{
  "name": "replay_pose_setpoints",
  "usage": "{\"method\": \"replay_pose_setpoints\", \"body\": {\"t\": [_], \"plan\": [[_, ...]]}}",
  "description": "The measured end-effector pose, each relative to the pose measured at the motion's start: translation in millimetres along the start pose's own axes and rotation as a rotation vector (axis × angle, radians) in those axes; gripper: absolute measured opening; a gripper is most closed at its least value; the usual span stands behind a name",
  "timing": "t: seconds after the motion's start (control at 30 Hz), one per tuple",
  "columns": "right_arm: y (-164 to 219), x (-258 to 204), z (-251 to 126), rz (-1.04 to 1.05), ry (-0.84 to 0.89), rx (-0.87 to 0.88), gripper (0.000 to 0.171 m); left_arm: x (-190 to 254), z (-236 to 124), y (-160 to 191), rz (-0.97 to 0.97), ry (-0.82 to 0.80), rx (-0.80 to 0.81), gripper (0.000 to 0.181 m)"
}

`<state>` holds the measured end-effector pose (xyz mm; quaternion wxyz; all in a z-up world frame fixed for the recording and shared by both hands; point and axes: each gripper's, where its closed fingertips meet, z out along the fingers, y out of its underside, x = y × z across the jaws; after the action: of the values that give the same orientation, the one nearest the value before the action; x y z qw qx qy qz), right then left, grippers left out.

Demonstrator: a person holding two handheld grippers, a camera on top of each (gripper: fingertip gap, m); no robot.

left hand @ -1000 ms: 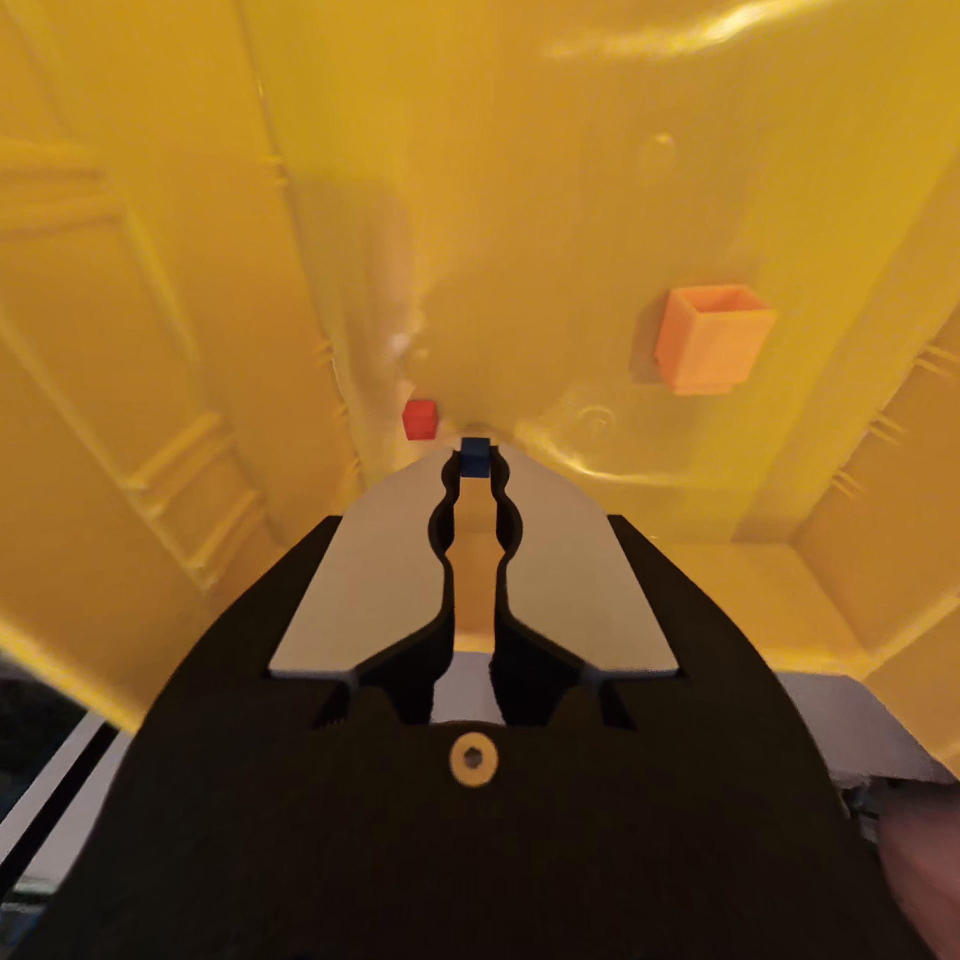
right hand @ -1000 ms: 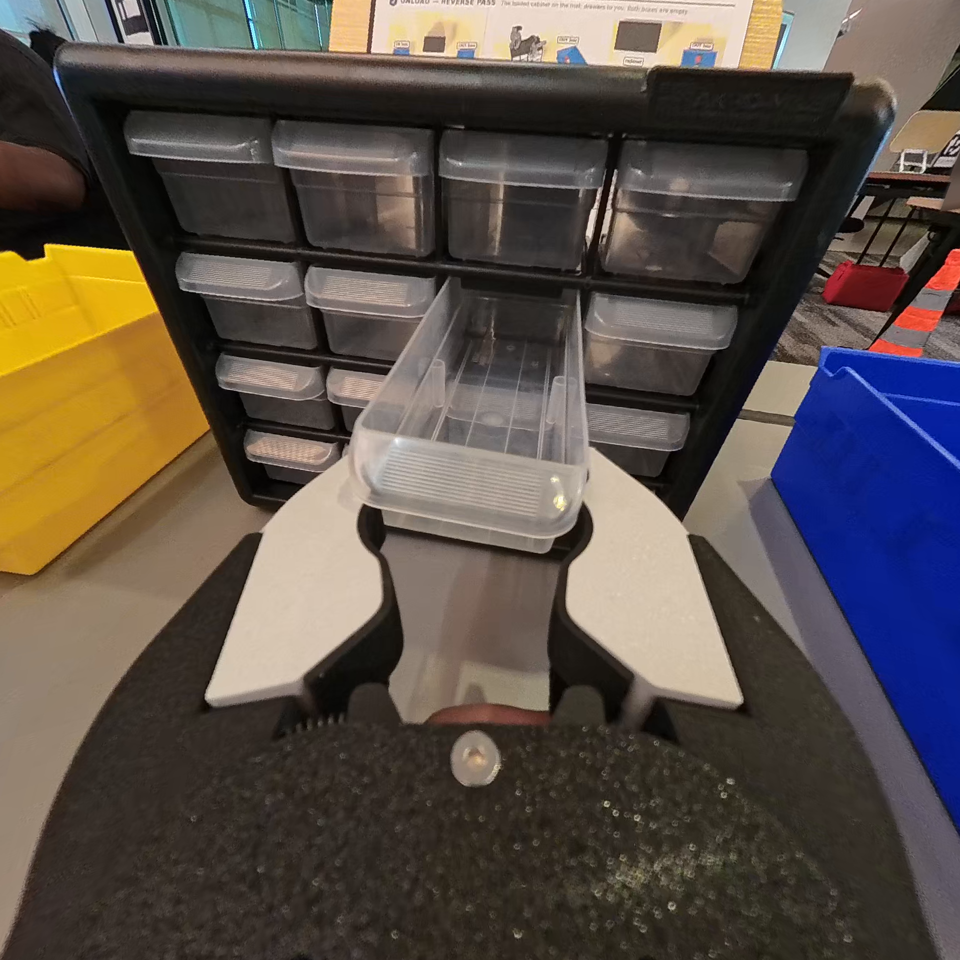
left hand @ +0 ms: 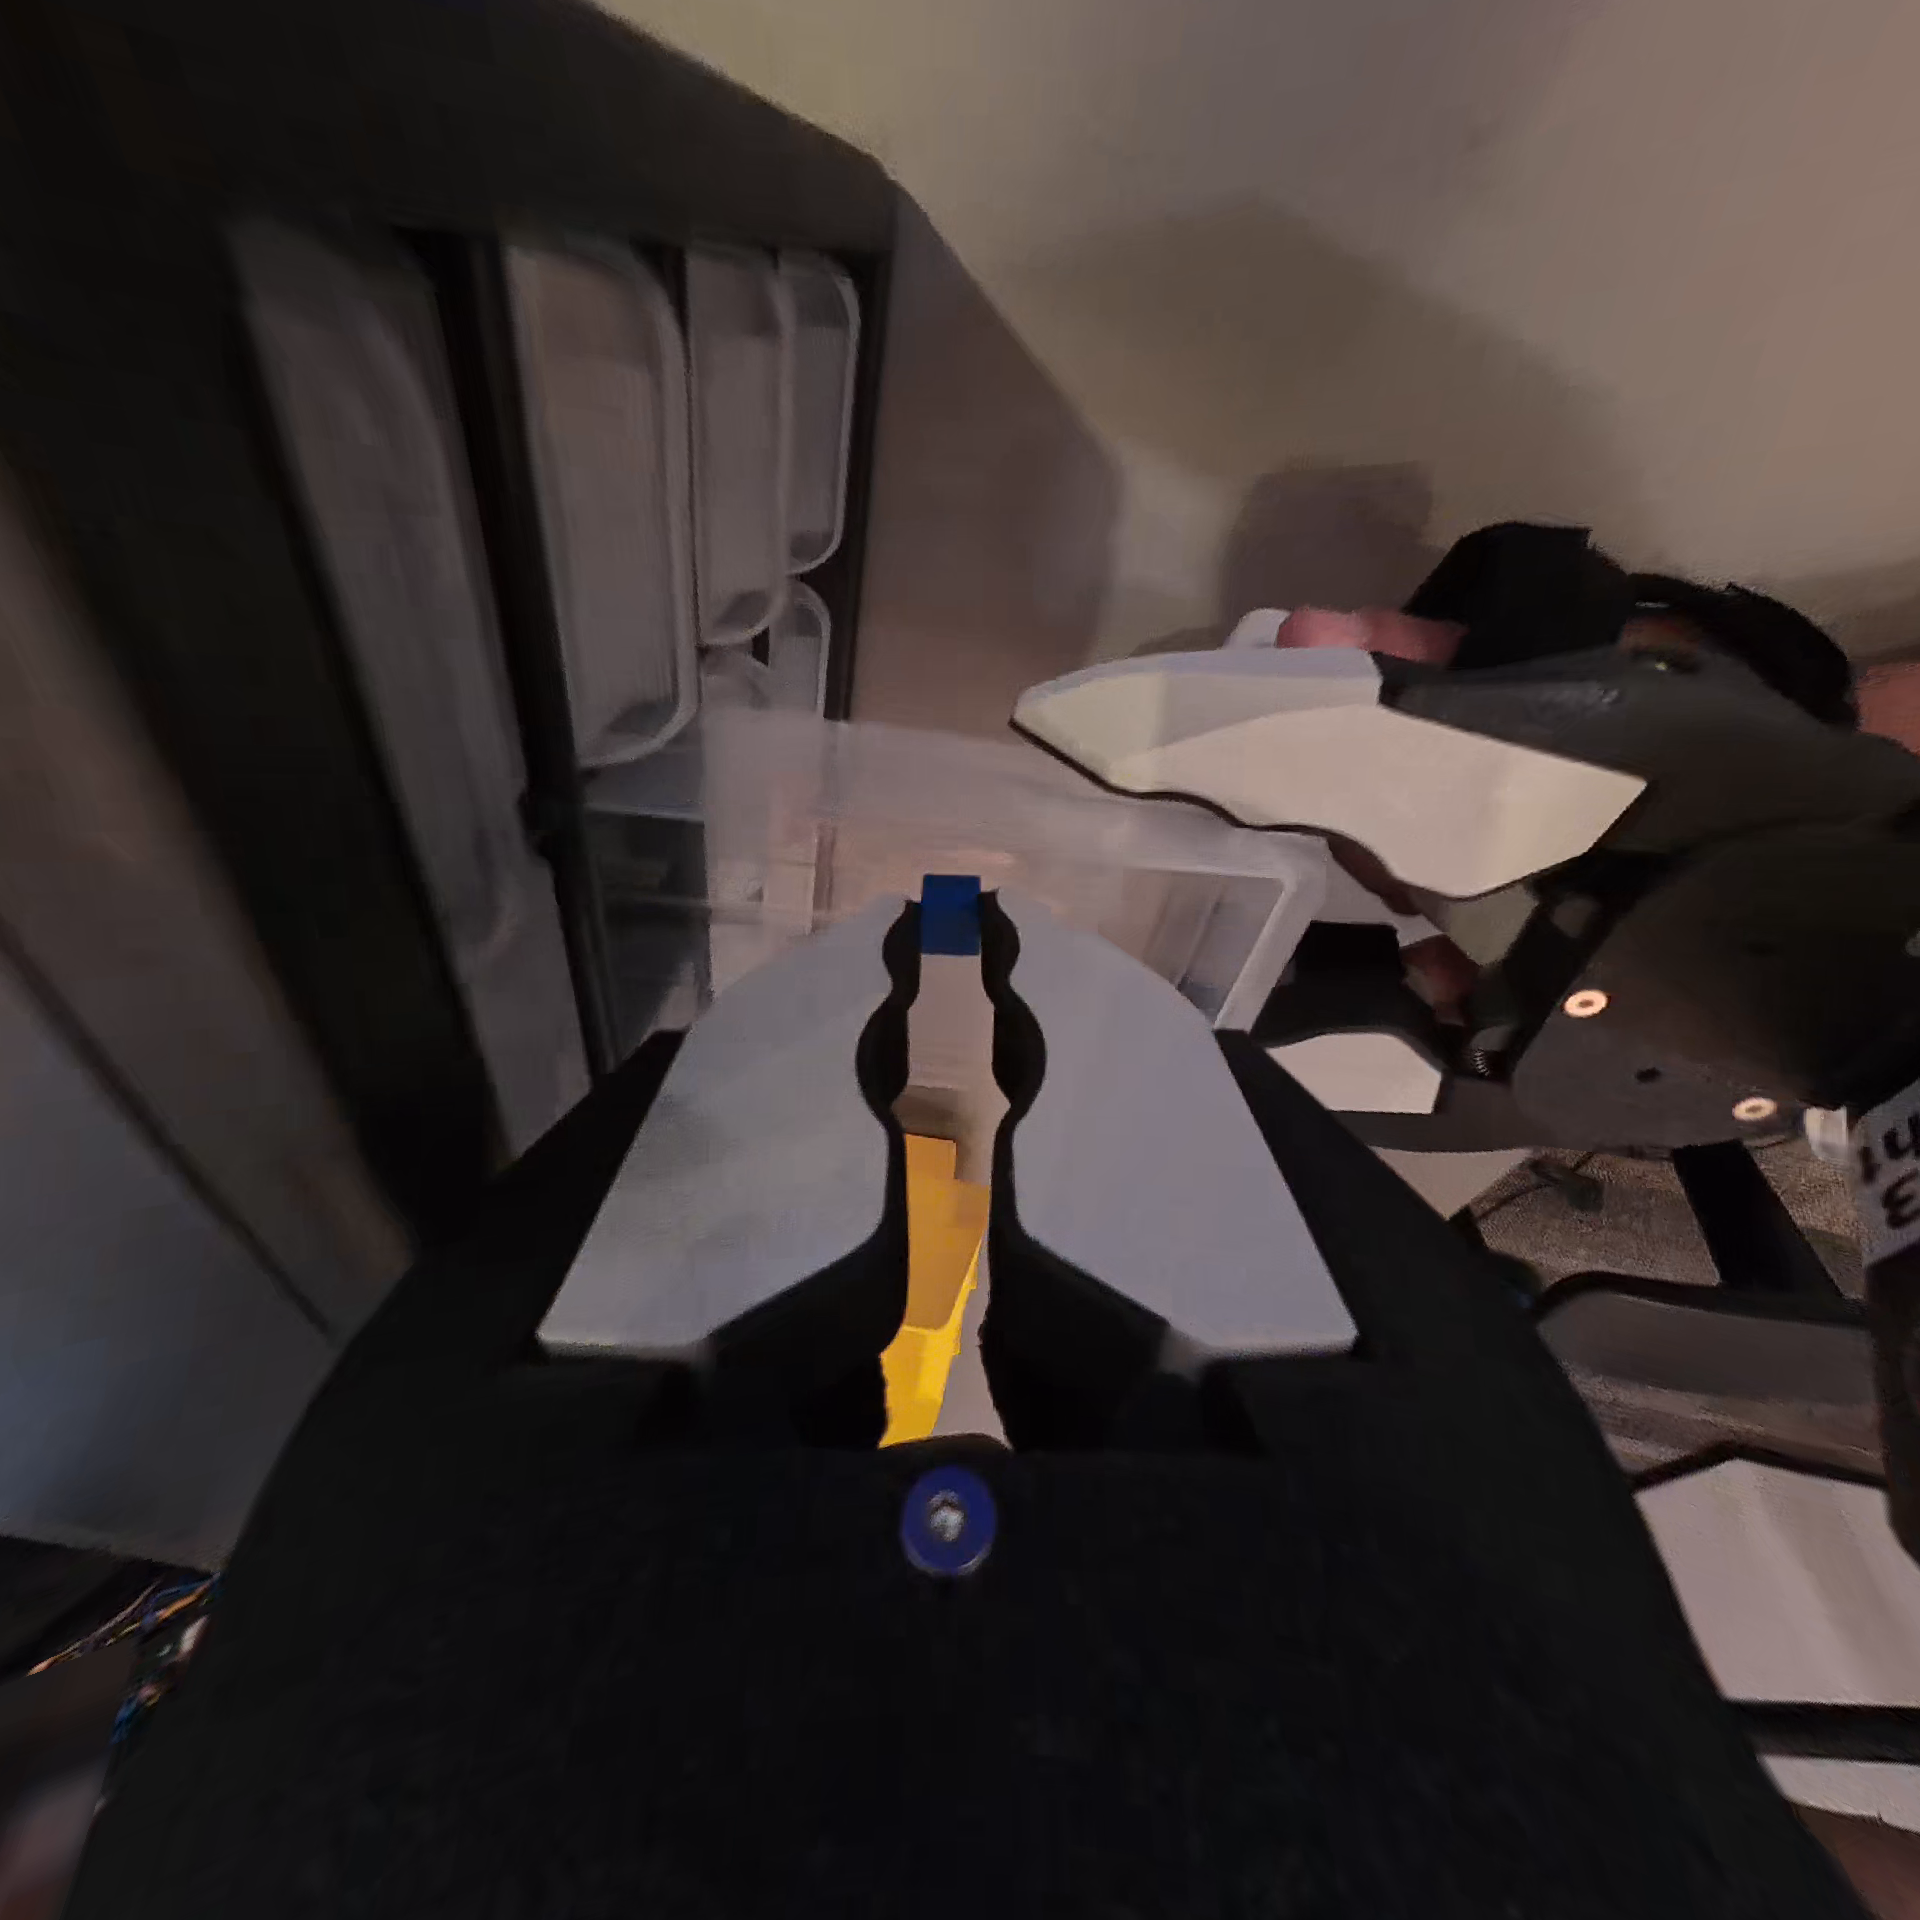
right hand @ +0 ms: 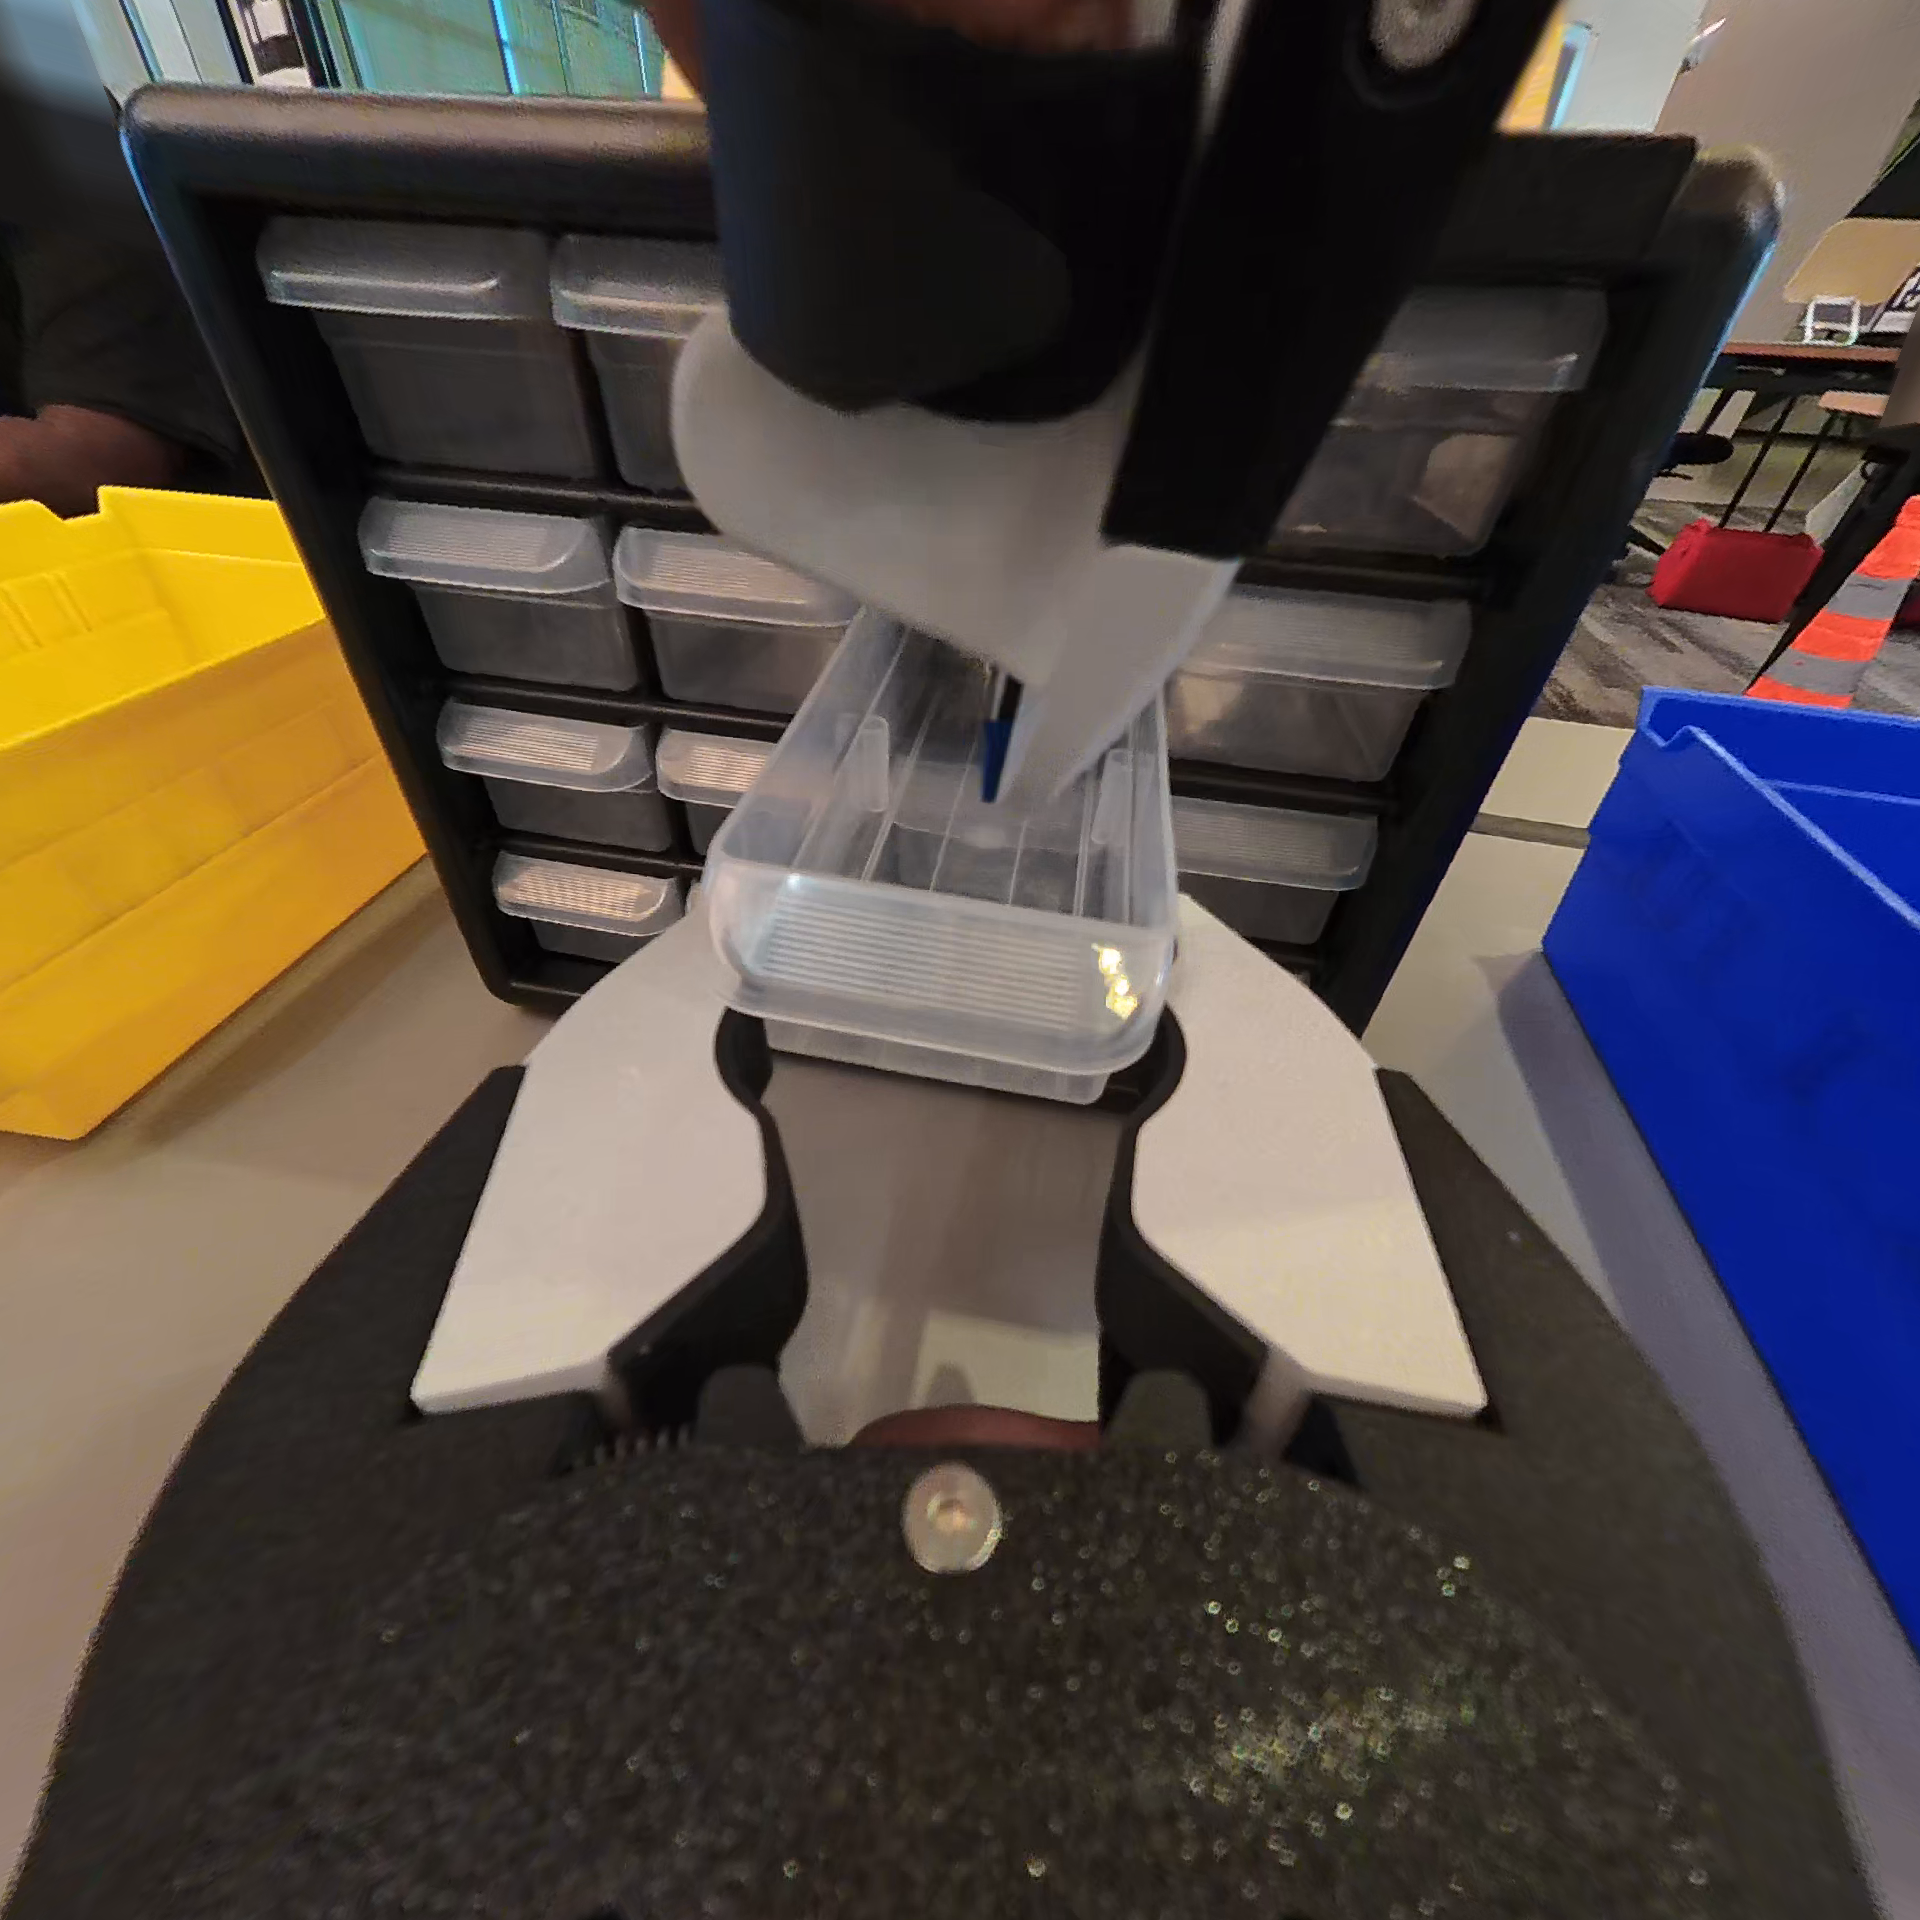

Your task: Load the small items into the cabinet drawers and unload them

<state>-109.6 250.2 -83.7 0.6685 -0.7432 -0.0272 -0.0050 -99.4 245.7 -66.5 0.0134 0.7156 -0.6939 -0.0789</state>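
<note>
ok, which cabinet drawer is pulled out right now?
The clear drawer in the second row, third column of the black cabinet. It juts forward over the right tool, with the left tool holding a blue cube above it. All other visible drawers sit flush.

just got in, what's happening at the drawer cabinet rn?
A person works two handheld tongs. The right tongs grip the front of a clear drawer pulled out of the black cabinet. The left tongs, shut on a small blue cube, hang tilted down over that drawer, cube not yet released. A yellow bin sits left of the cabinet, a blue bin to the right.
</note>
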Motion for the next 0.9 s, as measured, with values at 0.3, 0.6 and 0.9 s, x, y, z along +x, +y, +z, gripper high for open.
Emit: {"method": "replay_pose_setpoints", "body": {"t": [0.3,0.6,0.9], "plan": [[1,-1,-5,-0.024,0.009,0.006,0.068,4,19,9,-0.015,-0.074,-0.129,0.011],[3,-3,-4,-0.038,0.011,-0.008,0.068,0,23,11,-0.054,-0.098,-0.085,0.026],[3,-2,-4,-0.039,0.010,-0.006,0.068,15,-63,23,-0.362,-0.008,0.522,0.040]]}}
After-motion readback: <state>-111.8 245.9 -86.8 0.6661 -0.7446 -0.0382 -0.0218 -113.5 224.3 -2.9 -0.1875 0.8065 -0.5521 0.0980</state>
